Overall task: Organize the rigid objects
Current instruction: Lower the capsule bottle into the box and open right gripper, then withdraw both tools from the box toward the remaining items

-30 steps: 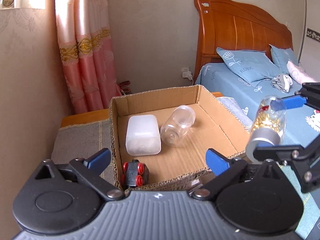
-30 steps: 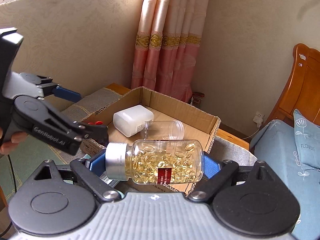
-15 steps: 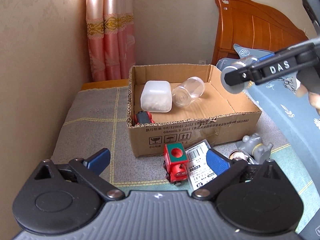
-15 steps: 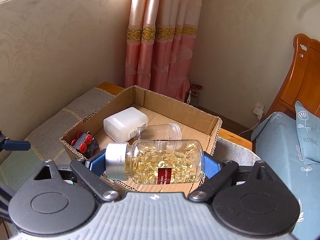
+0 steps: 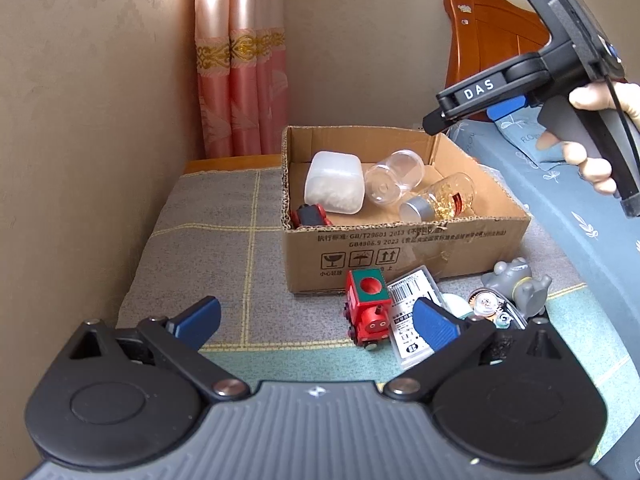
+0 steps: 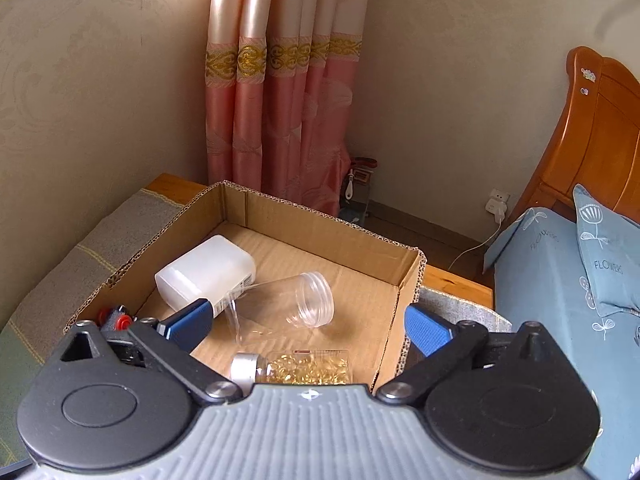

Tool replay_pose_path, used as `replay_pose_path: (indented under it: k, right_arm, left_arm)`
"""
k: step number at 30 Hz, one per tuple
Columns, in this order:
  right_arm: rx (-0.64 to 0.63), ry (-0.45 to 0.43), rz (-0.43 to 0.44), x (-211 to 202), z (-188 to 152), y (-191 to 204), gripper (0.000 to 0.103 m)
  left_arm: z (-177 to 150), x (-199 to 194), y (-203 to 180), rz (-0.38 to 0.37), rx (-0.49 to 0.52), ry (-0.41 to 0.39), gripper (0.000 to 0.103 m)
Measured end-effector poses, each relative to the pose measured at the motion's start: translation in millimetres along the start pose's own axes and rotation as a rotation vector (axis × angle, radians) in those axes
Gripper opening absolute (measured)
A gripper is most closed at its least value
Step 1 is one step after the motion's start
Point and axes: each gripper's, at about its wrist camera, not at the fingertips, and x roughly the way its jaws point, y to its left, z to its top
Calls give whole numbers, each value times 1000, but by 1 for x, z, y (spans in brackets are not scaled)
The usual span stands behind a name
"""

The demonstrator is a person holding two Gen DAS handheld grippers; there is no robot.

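Beside the bed, the cardboard box (image 5: 404,248) already holds the capsule bottle (image 5: 438,200) and three others; both the left claw (image 5: 316,320) and right claw (image 6: 306,322) stand apart, empty, while the red train (image 5: 368,306), grey figure (image 5: 516,286) and small items wait outside

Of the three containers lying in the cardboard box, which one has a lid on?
The clear bottle of golden capsules, closed by a silver cap; the empty clear jar is open-mouthed, and the white tub shows no lid.

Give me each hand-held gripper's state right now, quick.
Left hand-held gripper: open, holding nothing.
Right hand-held gripper: open, holding nothing; the capsule bottle lies in the cardboard box.
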Motion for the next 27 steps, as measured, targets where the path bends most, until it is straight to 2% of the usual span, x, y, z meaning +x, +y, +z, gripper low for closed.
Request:
replay_pose_path:
  k: [6,12,17,23,27]
  right_arm:
    - [-22,-7,-11,-16,-8,4,103]
    - [15,-16,-18,-33,-26,5,103]
    - [96,-34,-66,-45,-61,9,103]
    - [134,-32,-95,-51,-108,19,103]
    - [160,-28,-73,-56,-137,23,103]
  left_arm:
    - [-1,3,-3,3,10,11,101]
    - [-2,5,-5,14,20,18,101]
    - [-5,8,-6,20,29,27,101]
    - [-9,15,-7,21,41,48,101]
    - [-9,21,-9,20,59,62,101]
